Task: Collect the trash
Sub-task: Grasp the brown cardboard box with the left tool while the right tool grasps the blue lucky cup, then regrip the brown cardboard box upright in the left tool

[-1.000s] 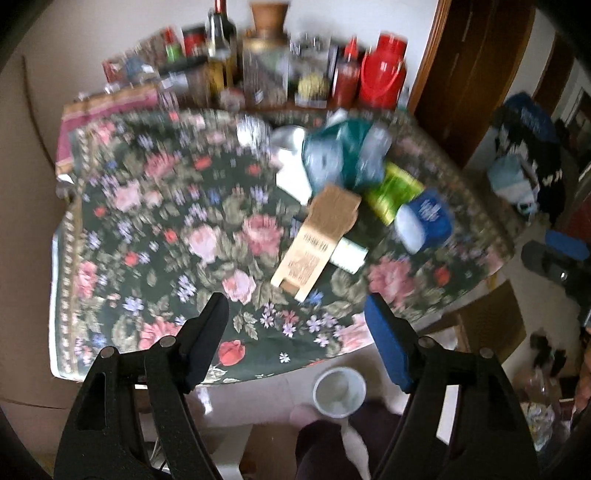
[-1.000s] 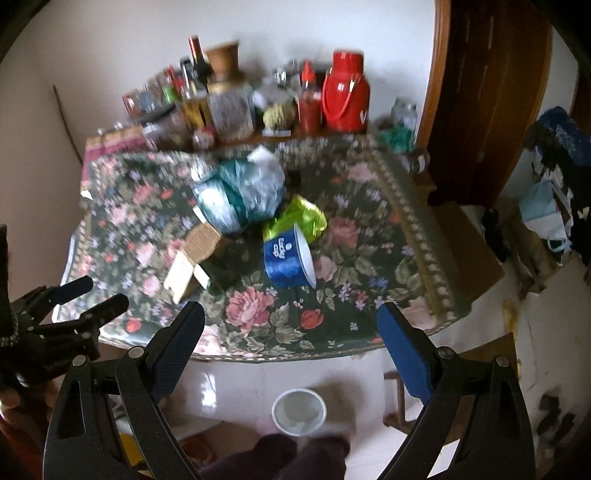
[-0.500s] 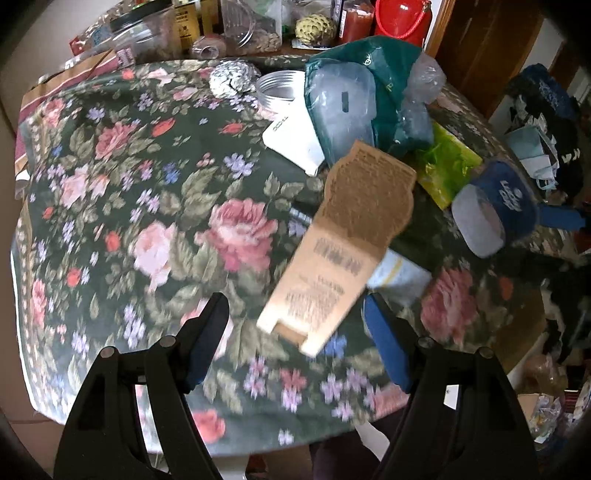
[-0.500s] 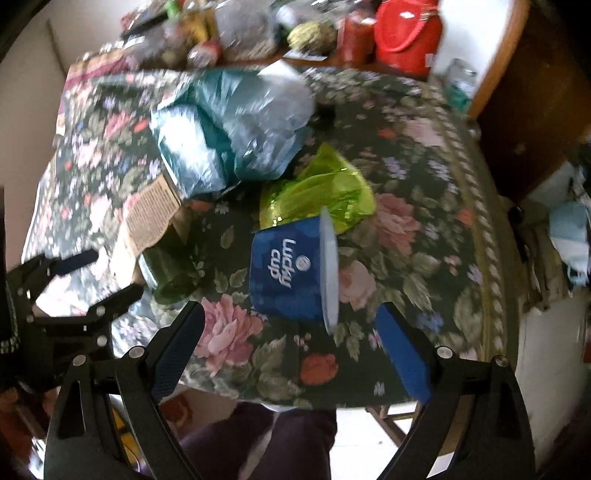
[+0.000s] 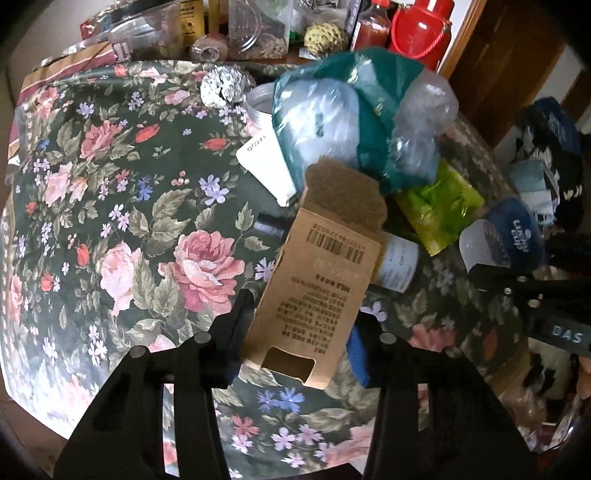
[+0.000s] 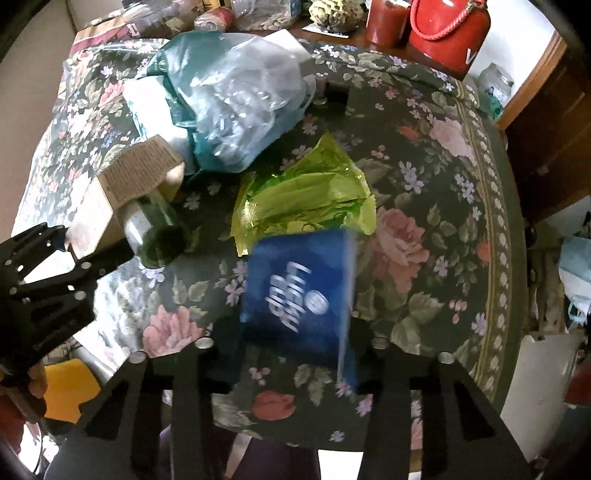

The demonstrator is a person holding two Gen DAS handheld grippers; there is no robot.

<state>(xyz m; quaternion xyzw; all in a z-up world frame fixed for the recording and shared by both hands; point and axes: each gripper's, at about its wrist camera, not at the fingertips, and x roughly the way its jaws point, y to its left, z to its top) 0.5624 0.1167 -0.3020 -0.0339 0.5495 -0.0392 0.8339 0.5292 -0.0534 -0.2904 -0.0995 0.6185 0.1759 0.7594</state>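
A brown cardboard box [image 5: 325, 273] lies on the floral tablecloth [image 5: 110, 221]. My left gripper [image 5: 299, 343] points down over it, jaws closing, with both pads against the box's sides. In the right wrist view a blue paper cup [image 6: 295, 291] lies on its side. My right gripper [image 6: 291, 343] is closing on it, pads touching its base and rim. The same cup [image 5: 509, 236] shows at the right of the left wrist view. A crumpled green wrapper [image 6: 306, 199] lies just behind the cup. A dark glass bottle [image 6: 155, 236] rests beside the box.
A bundle of teal and clear plastic bags [image 6: 229, 99] sits mid-table, with a foil ball [image 5: 223, 86] and a white card [image 5: 266, 166] near it. Jars, bottles and a red jug [image 6: 447, 33] line the back edge. A wooden door stands at the right.
Both grippers have come down to the table. The left jaws have narrowed around the cardboard box, and the right jaws have narrowed around the blue cup.
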